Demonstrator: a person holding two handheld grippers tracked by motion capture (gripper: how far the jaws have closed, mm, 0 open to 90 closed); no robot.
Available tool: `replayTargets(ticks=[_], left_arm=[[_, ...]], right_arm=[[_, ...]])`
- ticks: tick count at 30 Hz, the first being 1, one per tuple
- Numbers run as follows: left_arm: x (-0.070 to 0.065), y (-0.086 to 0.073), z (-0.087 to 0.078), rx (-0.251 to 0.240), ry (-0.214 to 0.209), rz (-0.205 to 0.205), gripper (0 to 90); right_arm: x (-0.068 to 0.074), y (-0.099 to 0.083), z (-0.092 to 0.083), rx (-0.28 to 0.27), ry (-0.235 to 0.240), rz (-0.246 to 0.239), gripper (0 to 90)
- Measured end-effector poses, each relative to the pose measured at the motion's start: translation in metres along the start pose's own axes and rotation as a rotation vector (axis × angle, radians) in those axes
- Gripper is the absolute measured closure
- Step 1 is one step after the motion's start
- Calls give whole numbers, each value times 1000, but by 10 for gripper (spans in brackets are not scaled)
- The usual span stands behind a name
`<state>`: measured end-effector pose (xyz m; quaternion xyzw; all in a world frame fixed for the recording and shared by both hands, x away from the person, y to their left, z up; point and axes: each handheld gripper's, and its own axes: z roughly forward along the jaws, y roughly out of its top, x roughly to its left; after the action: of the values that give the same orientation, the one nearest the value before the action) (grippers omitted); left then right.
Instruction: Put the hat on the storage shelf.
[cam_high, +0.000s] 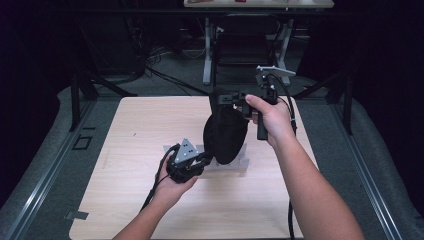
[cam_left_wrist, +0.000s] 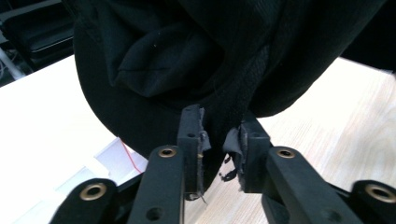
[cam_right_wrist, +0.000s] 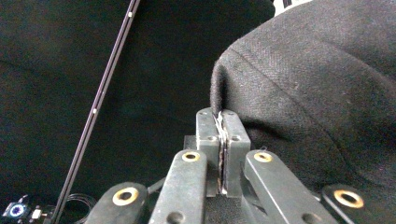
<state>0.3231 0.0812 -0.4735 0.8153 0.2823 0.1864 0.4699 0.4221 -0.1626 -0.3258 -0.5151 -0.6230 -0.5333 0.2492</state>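
Observation:
A black cap (cam_high: 225, 132) hangs above the middle of the light wooden table (cam_high: 145, 125), crown side facing the camera in the high view. My right gripper (cam_high: 226, 98) is shut on the cap's top edge, and in the right gripper view its jaws (cam_right_wrist: 221, 122) pinch a thin fold of the cap (cam_right_wrist: 317, 93). My left gripper (cam_high: 207, 159) comes in from the lower left at the cap's bottom edge. A band of the cap (cam_left_wrist: 187, 56) runs down between the narrow-set jaws of the left gripper (cam_left_wrist: 217, 140) and fills the gap between its pads.
A white flat piece (cam_high: 240, 164) lies on the table under the cap, seen too beside the left jaw (cam_left_wrist: 112, 156). Behind the table stands a desk frame with white legs (cam_high: 206, 50) and a dark chair. Grey floor surrounds the table.

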Motion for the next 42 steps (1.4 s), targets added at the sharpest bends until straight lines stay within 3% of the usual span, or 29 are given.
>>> replayTargets(ticks=[12, 21, 29, 34, 42], left_arm=[[-3, -8, -1, -13, 27, 64, 838], [-3, -16, -2, -60, 38, 62, 845], [-3, -27, -4, -114, 45, 39, 846], [5, -38, -8, -178, 53, -45, 852], [12, -51, -10, -210, 51, -93, 854]], right_arm=[[3, -2, 6, 9, 6, -5, 883], [5, -3, 9, 11, 6, -10, 872], [7, -3, 12, 20, 46, -18, 833], [7, -3, 7, 16, 36, -24, 830], [6, -2, 4, 10, 33, -24, 834]])
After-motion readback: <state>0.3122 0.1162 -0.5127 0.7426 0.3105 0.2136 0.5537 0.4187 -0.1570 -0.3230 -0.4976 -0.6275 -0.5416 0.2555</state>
